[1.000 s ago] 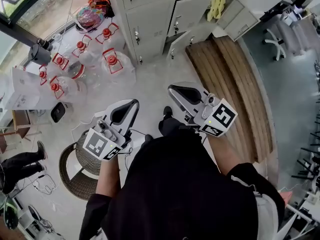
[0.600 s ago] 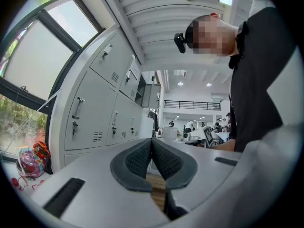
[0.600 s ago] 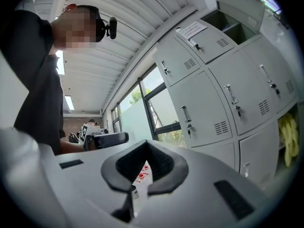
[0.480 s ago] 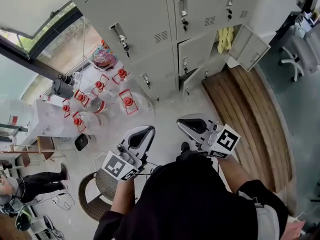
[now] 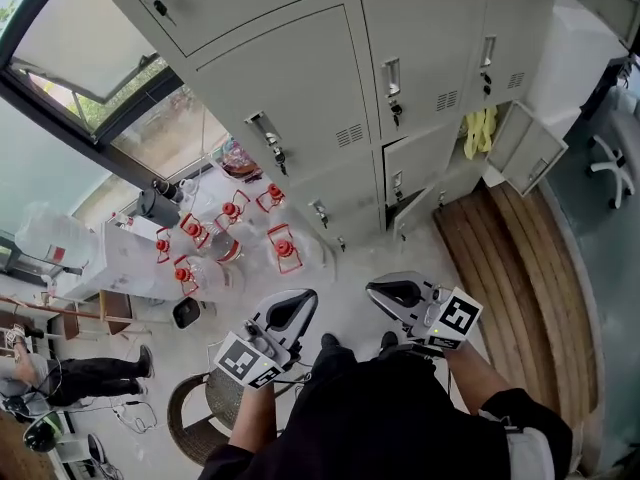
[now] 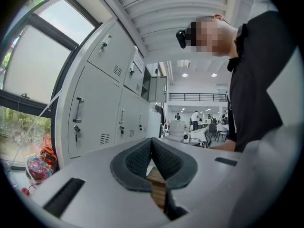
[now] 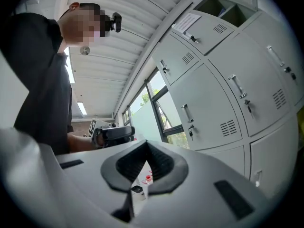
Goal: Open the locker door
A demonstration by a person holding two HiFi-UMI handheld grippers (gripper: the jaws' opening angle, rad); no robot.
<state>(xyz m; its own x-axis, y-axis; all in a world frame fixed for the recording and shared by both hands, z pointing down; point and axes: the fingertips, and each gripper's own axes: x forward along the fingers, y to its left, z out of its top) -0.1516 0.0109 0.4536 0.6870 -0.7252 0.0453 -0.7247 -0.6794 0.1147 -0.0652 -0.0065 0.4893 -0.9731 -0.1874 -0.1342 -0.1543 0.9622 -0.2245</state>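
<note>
**Both tools closed and empty in front of the lockers**

A person stands on the pale floor (image 5: 345,268) facing a bank of grey lockers (image 5: 400,28), one hand-held tool in each hand, both pointing roughly level towards the metal fronts. The left tool (image 5: 292,308) has its pads (image 6: 137,160) pressed together at the tip with nothing pinched between them. The right tool (image 5: 392,292) is the same, its pads (image 7: 130,163) closed on each other and empty.

The nearest large locker door (image 5: 290,78) sits at 12 o'clock from the left tool. It is closed, with its handle (image 5: 262,128) upright near its right edge, and it is well apart from both tools. Neither tool touches any door.

At 2 o'clock from the right tool, a small lower door (image 5: 530,148) hangs open. Something yellow (image 5: 480,131) shows inside that compartment, possibly a cloth or gloves; the view is too small to be sure.

A cluster of clear jugs with red caps (image 5: 230,230) stands on the floor at 10 o'clock from the left tool, under a large window (image 5: 90,58). Wooden boards (image 5: 515,268) run along the floor at 3 o'clock from the right tool. A wicker stool (image 5: 195,413) sits at 7 o'clock from the left tool, close to the person's legs.
</note>
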